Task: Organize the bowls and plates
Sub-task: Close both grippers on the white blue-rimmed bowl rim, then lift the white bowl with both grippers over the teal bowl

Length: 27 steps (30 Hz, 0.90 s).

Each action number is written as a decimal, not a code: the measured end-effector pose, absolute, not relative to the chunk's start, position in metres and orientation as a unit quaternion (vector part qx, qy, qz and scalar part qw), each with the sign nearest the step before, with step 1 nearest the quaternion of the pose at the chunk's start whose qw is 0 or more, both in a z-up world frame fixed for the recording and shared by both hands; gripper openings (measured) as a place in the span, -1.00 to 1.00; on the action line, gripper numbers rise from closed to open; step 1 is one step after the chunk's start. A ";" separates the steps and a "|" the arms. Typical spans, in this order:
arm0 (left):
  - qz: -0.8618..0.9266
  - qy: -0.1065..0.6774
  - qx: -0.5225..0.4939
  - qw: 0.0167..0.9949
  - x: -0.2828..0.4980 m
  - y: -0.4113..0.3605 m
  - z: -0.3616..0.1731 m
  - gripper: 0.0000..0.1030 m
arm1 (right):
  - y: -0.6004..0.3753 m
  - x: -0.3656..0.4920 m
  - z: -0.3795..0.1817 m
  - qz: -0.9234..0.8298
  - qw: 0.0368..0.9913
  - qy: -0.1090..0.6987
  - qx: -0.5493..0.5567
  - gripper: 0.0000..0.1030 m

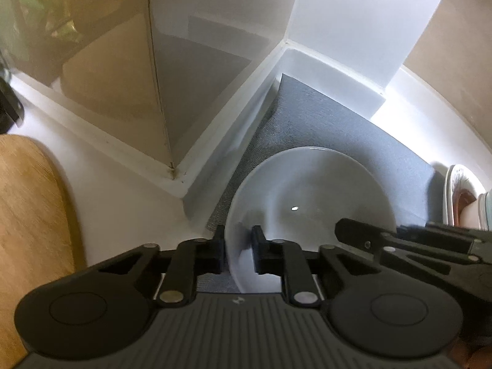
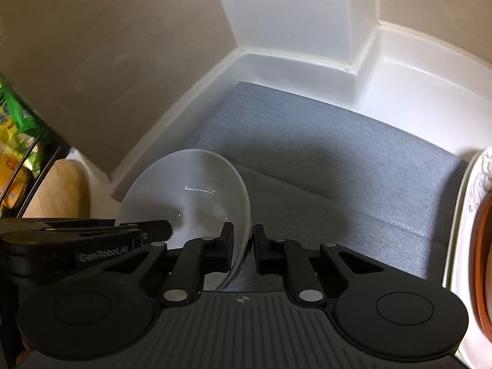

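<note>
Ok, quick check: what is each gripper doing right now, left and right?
Left gripper: closed on the left rim of the white bowl.
Right gripper: closed on the same bowl's right rim.

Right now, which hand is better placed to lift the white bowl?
Neither alone: the left gripper pinches the bowl rim on one side and the right gripper pinches the opposite rim, so both should lift together off the mat.
</note>
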<state>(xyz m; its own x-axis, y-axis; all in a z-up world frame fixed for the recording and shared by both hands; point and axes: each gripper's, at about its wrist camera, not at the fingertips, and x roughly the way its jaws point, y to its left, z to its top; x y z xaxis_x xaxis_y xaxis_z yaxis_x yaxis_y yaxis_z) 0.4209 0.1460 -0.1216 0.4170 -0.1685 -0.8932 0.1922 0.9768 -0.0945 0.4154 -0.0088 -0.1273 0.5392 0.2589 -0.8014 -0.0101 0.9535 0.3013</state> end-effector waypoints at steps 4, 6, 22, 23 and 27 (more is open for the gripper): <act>-0.108 0.528 0.002 0.842 0.419 0.151 -0.116 -0.78 | -0.005 0.414 -0.123 0.077 0.871 0.470 0.121 -0.84; -0.108 0.524 0.008 0.845 0.416 0.152 -0.113 -0.79 | -0.008 0.412 -0.123 0.076 0.868 0.473 0.132 -0.85; -0.139 0.533 0.038 0.834 0.367 0.147 -0.099 -0.82 | -0.012 0.368 -0.121 0.082 0.855 0.485 0.164 -0.85; -0.144 0.531 0.041 0.834 0.365 0.144 -0.096 -0.82 | -0.014 0.365 -0.119 0.079 0.856 0.483 0.165 -0.85; -0.167 0.514 0.047 0.840 0.356 0.132 -0.083 -0.82 | -0.027 0.350 -0.108 0.060 0.865 0.469 0.166 -0.85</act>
